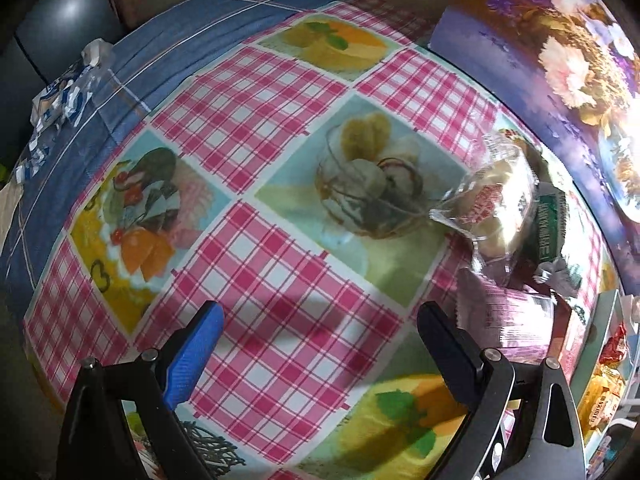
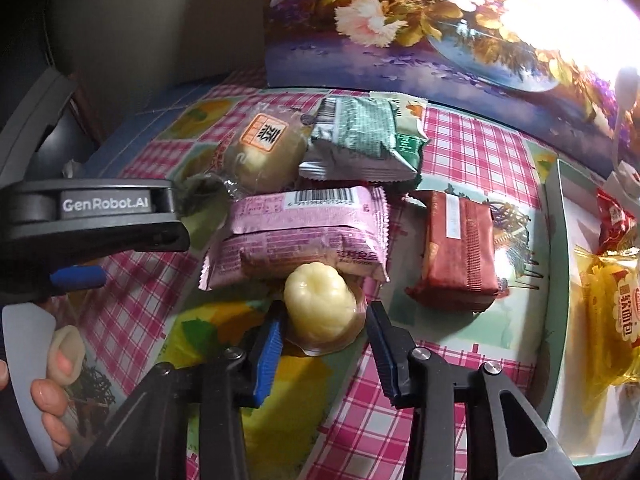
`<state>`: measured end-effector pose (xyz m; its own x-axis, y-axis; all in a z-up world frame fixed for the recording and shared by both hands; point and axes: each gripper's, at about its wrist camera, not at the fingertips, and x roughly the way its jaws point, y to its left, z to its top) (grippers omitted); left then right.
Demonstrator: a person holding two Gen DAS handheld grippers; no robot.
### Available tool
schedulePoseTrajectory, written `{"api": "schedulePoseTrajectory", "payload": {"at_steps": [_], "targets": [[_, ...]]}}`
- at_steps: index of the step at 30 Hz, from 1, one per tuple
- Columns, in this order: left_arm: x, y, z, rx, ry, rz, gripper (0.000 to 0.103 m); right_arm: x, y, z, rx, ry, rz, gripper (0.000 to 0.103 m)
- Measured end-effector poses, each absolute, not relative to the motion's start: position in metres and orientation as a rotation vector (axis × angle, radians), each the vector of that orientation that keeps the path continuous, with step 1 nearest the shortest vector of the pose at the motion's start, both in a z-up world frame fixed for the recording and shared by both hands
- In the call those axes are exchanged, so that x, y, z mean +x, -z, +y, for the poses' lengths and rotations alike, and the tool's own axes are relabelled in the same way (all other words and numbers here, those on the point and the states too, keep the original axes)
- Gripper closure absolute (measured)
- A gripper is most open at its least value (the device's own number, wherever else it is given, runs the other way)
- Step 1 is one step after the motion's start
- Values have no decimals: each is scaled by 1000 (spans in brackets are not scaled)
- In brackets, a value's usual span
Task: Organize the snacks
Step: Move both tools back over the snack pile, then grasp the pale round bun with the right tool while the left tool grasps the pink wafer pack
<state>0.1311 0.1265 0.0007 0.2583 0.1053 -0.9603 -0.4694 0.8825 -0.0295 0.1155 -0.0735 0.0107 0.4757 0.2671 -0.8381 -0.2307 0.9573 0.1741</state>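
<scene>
Jelly cup (image 2: 322, 307) between jaws — base hidden, grip unclear

On the checked tablecloth (image 2: 460, 152) lie five loose snacks: one pink packet (image 2: 304, 232) at the centre, one green packet (image 2: 360, 140) above it, one red packet (image 2: 456, 248) at right, one clear-wrapped bun (image 2: 264, 152) at upper left, and one jelly cup (image 2: 320, 304) at lower centre.
</scene>
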Motion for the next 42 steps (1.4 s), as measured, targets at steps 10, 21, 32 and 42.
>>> {"api": "schedulePoseTrajectory", "payload": {"at_steps": [10, 21, 32, 42], "targets": [[150, -14, 102, -331, -348, 1238, 6, 121, -11, -99, 123, -268, 1026, 66], [177, -28, 44, -344, -204, 1220, 6, 119, -18, -125, 170, -229, 1010, 68], [206, -13, -22, -222, -81, 1235, 6, 117, -21, -141, 191, -218, 1014, 71], [214, 8, -53, -211, -57, 1250, 6, 116, -16, -141, 191, -222, 1026, 71]]}}
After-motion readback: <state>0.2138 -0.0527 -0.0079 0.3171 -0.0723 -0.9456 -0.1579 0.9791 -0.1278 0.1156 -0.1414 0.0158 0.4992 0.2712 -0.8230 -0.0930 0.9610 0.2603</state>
